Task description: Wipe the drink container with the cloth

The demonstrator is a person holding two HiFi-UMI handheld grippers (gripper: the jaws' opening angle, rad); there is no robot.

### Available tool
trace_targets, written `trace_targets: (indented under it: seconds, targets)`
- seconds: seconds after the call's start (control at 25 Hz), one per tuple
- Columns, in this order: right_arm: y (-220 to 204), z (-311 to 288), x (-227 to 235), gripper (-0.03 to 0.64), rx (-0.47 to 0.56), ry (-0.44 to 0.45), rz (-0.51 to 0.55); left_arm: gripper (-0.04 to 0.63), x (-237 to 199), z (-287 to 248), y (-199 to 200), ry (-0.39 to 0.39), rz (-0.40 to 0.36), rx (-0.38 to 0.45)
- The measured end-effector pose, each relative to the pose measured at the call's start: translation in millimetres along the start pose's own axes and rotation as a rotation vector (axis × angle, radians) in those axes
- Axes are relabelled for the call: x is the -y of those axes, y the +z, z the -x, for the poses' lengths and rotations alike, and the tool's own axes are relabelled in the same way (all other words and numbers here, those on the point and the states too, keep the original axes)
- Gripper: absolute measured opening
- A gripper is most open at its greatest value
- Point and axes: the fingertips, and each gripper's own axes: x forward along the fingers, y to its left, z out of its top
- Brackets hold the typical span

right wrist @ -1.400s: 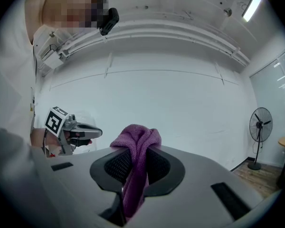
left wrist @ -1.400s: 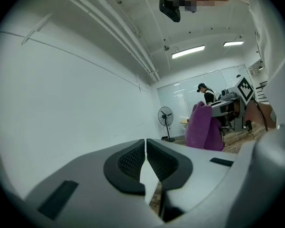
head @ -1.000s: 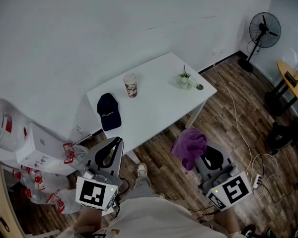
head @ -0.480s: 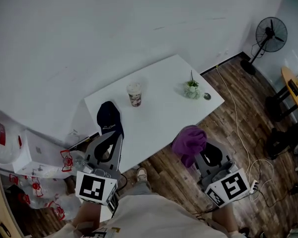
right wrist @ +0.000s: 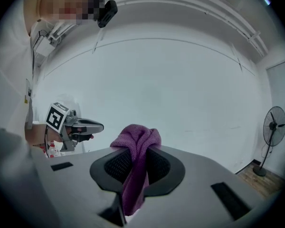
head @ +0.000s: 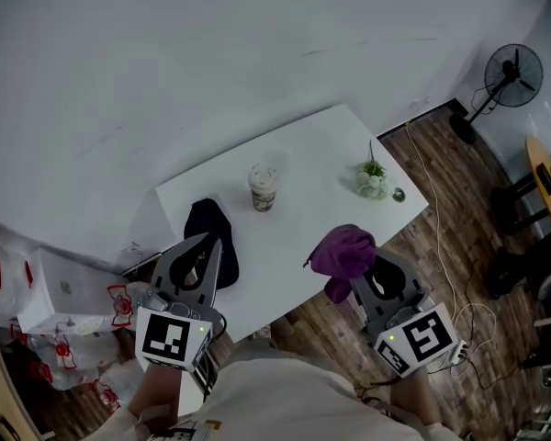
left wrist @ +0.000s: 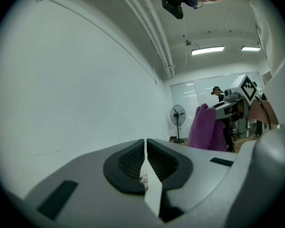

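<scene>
**Head view.** A white bench [head: 312,168] stands against a pale wall and is seen from above. The cup [head: 264,187] is pale with a darker lower part. It stands upright near the middle of the bench, between a dark cap [head: 209,219] toward the near left corner and a small plant [head: 372,180] toward the right end. Nothing touches the cup, and it is well apart from both grippers.

**Left gripper** [head: 217,240]. It is held at the near left edge of the bench, and in the head view its tip lies over the cap. The left gripper view shows the jaws closed, pad against pad, with nothing gripped between them.

**Right gripper** [head: 356,266]. It is held at the near right edge of the bench. The right gripper view shows the jaws clamped on the purple cloth [right wrist: 135,141]. The cloth bunches in a rounded fold above the pads and hangs in a strip below them. In the head view the bunch covers the jaw tips and overlaps the bench edge.

**Surroundings.** The floor [head: 459,200] is wood, with a standing fan [head: 512,67] at the far right. A white box [head: 60,288] and clear bags [head: 119,303] with red print lie at the left.
</scene>
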Motion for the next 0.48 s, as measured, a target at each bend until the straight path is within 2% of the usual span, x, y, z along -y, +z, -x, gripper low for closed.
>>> trace_targets:
  seconds: [0.08, 0.2, 0.48]
  targets:
    - [4.4, -17.9, 2.7, 0.081, 0.001, 0.006, 0.002, 0.029, -12.9, -5.9, -3.5, 0.006, -0.005, 0.002]
    - [9.3, -36.0, 6.9, 0.081, -0.002, 0.019, 0.011, 0.029, -25.3, -7.7, -12.0, 0.027, 0.027, -0.012]
    - [7.8, -66.8, 27.5, 0.081, -0.002, 0.084, 0.019, 0.029, -34.6, -17.8, -24.4, 0.087, 0.051, -0.048]
